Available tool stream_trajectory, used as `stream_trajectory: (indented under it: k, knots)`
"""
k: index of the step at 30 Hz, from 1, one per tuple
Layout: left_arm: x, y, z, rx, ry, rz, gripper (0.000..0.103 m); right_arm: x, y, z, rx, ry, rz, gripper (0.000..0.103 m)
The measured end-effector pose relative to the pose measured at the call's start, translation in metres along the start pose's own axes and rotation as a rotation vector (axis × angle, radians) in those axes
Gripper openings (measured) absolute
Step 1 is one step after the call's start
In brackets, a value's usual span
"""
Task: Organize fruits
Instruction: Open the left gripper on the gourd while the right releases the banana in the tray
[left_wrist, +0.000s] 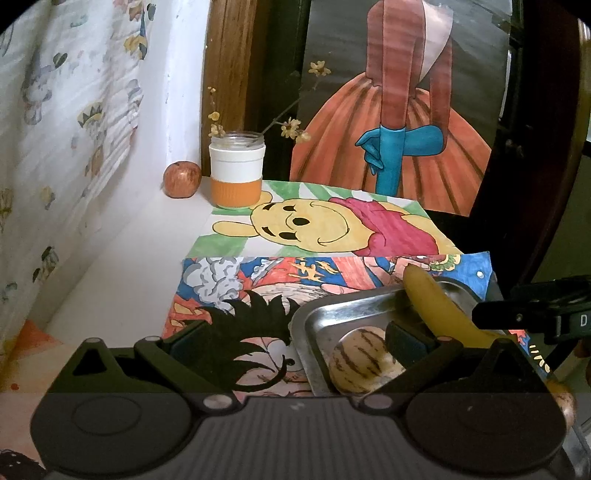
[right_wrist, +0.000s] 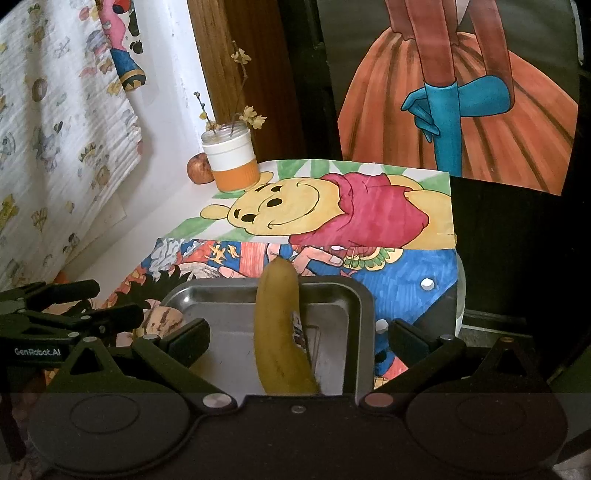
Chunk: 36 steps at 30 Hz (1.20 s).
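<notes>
A shallow metal tray (right_wrist: 360, 306) sits on the colored drawings that cover the white table (left_wrist: 122, 266), and it holds two fruits: a yellow banana (right_wrist: 279, 332) lying lengthwise with its tip poking over the far rim, and a pale round melon with dark stripes (left_wrist: 354, 360) near the tray's left side. Farther back, against the wall, a glass jar with a white and orange sleeve (left_wrist: 237, 173) holds thin twigs with small yellow flowers (left_wrist: 291, 127), and a red apple (left_wrist: 182, 180) stands on the table just beside the jar, outside the tray. The left gripper (left_wrist: 295, 338) has its jaws spread wide; one finger hangs over the drawing and the other over the tray beside the melon, and neither clearly touches fruit. The right gripper (right_wrist: 299, 338) is likewise wide apart, with the banana lying between its fingers but not pinched. The near end of the banana is hidden behind the gripper body in the right wrist view, the melon is partly covered by the left gripper's finger, and a small sticker on the banana is too blurred to read.
</notes>
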<state>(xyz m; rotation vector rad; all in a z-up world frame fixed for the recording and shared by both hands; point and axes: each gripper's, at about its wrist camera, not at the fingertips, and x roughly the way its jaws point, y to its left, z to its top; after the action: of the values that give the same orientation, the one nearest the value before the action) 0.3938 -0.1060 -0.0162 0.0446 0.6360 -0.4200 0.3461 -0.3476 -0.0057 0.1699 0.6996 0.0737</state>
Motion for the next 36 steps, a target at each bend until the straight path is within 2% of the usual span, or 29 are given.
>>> stream_trajectory:
  k: [11,30,36]
  knots:
    - [-0.014,-0.005,-0.008,-0.011,-0.054,0.077,0.103,-0.017,0.009,-0.002,-0.018,-0.011,-0.018,0.102]
    - [-0.036,-0.004,-0.020,-0.096,-0.042,0.118,0.103,-0.048,0.012,-0.019,0.027,-0.064,-0.051,0.102]
    - [-0.043,-0.005,-0.022,-0.129,-0.035,0.157,0.103,-0.057,0.015,-0.023,0.036,-0.096,-0.070,0.102]
